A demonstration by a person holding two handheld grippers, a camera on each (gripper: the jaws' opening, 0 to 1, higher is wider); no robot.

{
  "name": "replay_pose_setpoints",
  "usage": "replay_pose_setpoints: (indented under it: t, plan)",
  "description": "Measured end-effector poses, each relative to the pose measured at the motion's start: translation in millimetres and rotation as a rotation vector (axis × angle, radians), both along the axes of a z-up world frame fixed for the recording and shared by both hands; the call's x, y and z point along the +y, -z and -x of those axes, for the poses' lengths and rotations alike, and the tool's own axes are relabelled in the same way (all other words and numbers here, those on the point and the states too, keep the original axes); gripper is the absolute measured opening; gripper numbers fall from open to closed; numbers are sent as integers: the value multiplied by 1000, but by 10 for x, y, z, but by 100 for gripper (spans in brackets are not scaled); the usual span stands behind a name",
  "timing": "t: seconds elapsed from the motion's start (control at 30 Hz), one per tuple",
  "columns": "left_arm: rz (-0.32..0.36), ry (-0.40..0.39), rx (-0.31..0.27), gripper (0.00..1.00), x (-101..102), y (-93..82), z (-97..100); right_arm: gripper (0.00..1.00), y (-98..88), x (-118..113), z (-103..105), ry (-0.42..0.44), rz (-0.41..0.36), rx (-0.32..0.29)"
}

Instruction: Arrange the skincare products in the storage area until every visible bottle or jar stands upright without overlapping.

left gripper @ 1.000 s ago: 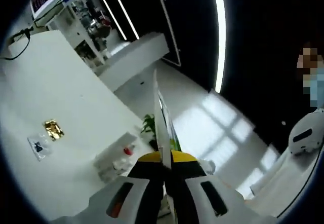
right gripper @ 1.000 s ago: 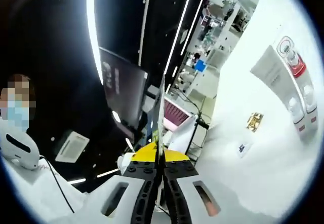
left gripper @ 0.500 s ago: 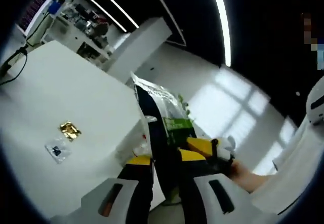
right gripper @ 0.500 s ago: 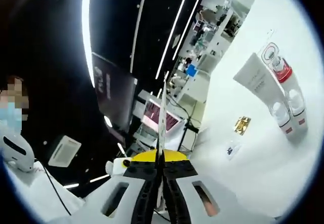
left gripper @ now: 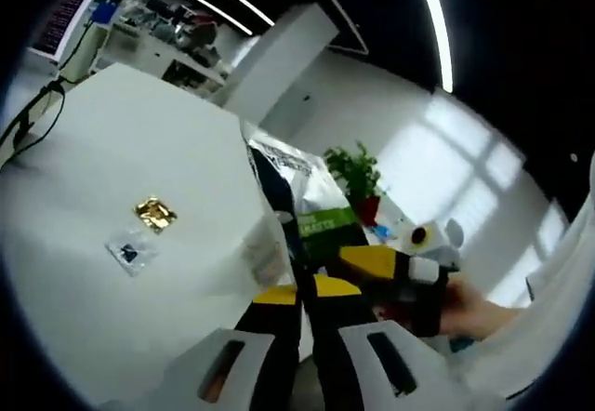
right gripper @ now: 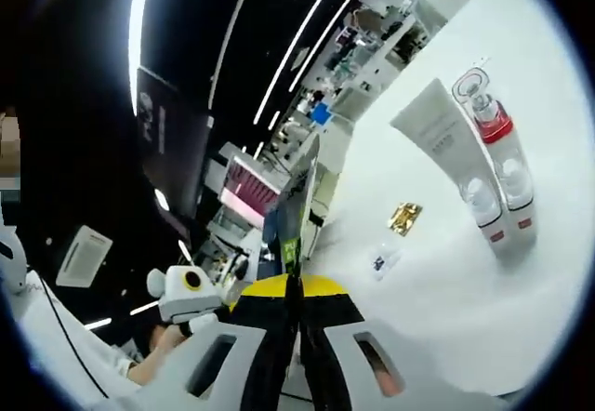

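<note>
A flat white pouch [left gripper: 311, 208] with a dark stripe and a green label rises from between my left gripper [left gripper: 298, 292], which is shut on its lower edge. My right gripper [left gripper: 374, 264] comes in from the right with a hand [left gripper: 476, 309] behind it and meets the same pouch. In the right gripper view the pouch [right gripper: 296, 208] shows edge-on, with my right gripper [right gripper: 297, 286] shut on it. On the white table [right gripper: 446, 281] stand a white tube [right gripper: 430, 125], a red-collared pump bottle [right gripper: 490, 127] and two clear-capped bottles [right gripper: 476, 199], close together. My left gripper [right gripper: 216, 311] shows at the lower left.
A gold sachet [left gripper: 154, 213] and a small clear packet [left gripper: 128, 252] lie flat on the table [left gripper: 112, 141]; the right gripper view has the sachet [right gripper: 404, 216] and the packet [right gripper: 381, 260] too. A black cable [left gripper: 33, 118] runs along the far edge. A potted plant [left gripper: 358, 171] stands beyond.
The pouch went from edge-on to showing its printed face in the left gripper view. The right gripper and a hand came in from the right. My left jaws closed tighter on the pouch.
</note>
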State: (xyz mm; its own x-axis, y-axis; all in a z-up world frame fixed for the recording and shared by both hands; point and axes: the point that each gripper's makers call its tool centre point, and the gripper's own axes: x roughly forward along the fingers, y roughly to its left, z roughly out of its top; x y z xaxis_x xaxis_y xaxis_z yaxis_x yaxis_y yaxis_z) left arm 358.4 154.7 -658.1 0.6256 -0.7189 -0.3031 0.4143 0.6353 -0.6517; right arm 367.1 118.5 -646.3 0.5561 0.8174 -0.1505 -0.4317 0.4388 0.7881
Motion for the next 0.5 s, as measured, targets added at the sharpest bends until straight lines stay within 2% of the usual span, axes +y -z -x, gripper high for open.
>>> replay_pose_setpoints:
  t: [0.03,0.17,0.3,0.5]
  plan:
    - [-13,-1,28,0,5,46,5,2,50,1,4,-9,41,-6]
    - [-49,4,76,0,8,168,14,2,173,6,9,-37,137,-19]
    - [-1,0,118,0,18,222,24,3,212,-23,-7,-51,159,-43]
    - [32,8,124,0,20,227,23,8,240,-35,-8,-91,196,-124]
